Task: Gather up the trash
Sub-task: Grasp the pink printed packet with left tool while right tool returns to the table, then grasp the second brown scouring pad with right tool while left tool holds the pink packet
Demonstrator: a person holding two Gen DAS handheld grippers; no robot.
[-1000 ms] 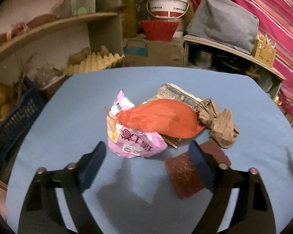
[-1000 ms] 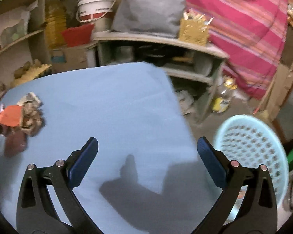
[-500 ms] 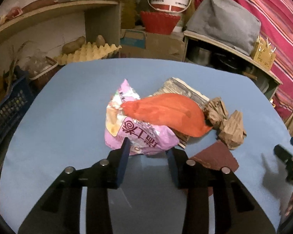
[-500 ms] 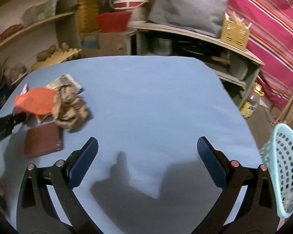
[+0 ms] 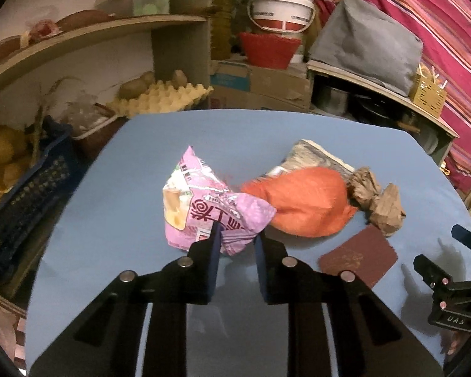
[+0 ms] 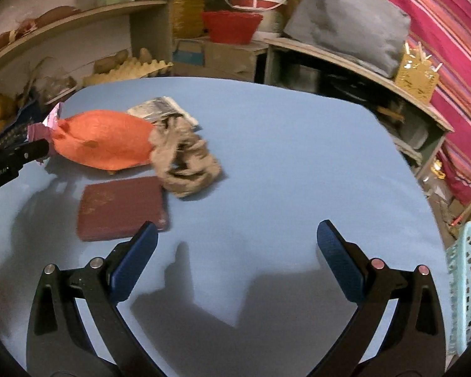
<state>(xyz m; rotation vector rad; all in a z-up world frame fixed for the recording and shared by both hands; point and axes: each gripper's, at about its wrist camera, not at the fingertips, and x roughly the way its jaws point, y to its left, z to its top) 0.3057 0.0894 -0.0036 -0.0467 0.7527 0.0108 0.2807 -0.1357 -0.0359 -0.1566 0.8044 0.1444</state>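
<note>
The collecting looks barely begun: all the visible trash still lies on the blue table, none of it seen in the pale turquoise basket that stands off the table's right edge. The left gripper is closing its jaws on the near corner of the pink snack wrapper, which sits between the pads and already appears pinched, so this piece seems the first to go. Touching the wrapper on its right lies the orange bag, with a folded newspaper partly under it and a crumpled brown paper against its far end; a flat maroon booklet lies just beside them. The right gripper hangs over bare table near the booklet, jaws spread wide and holding nothing. By my reading, five pieces remain to be carried to the basket
</note>
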